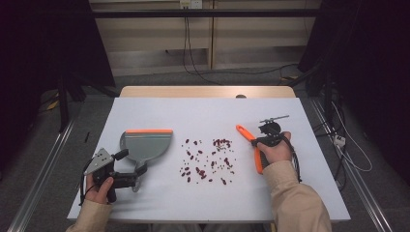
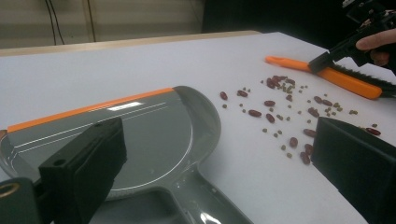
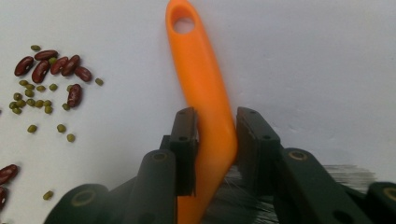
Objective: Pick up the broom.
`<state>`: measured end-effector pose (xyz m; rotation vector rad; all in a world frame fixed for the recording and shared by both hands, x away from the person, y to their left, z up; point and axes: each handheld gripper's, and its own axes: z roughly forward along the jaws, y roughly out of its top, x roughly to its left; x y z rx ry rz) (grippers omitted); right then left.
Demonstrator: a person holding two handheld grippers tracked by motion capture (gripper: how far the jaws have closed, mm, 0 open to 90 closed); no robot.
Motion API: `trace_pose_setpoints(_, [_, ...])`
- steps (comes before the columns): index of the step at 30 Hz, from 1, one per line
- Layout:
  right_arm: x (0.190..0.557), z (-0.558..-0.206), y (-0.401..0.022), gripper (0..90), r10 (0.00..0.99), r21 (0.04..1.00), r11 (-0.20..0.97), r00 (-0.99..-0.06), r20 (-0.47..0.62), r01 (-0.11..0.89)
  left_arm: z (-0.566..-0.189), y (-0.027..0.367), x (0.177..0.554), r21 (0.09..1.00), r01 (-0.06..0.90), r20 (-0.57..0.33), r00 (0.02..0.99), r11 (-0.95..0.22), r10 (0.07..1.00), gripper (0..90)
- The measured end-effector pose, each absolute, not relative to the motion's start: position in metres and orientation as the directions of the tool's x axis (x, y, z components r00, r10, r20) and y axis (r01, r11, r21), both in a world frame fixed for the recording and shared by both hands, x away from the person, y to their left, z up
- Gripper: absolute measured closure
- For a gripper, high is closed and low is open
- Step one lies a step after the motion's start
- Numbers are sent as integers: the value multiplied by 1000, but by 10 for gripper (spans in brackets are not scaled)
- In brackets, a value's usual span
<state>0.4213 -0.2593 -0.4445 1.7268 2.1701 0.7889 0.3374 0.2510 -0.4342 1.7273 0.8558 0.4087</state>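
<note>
A grey dustpan (image 1: 147, 145) with an orange lip lies at the left of the white table. Its handle (image 2: 187, 205) runs between the wide-apart jaws of my left gripper (image 1: 138, 175), which is open and touches nothing (image 2: 219, 140). Red beans and small green beans (image 1: 208, 159) are scattered mid-table (image 2: 280, 112). Right of them lies an orange-handled brush (image 1: 246, 133). My right gripper (image 1: 255, 142) is shut on the brush handle (image 3: 205, 93), its pads (image 3: 187, 140) pressed to both sides just ahead of the bristles (image 3: 243, 196). Several beans (image 3: 51, 79) lie left of the handle.
The white table top (image 1: 203, 111) has bare room behind the beans and along the front edge. Cables trail on the floor beyond the table's far edge and to the right (image 1: 338, 140). Dark stands flank both sides.
</note>
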Motion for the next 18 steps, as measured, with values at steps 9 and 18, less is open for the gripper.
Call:
trace_pose_setpoints(9, [419, -444, -261, 618, 967, 549, 100, -211, 142, 830, -435, 253, 337, 930, 342, -145, 679, -136, 719, 31])
trace_pose_setpoints(18, [420, -447, -253, 566, 954, 575, 129, -259, 149, 808, -434, 251, 337, 930, 339, -141, 681, -138, 719, 31])
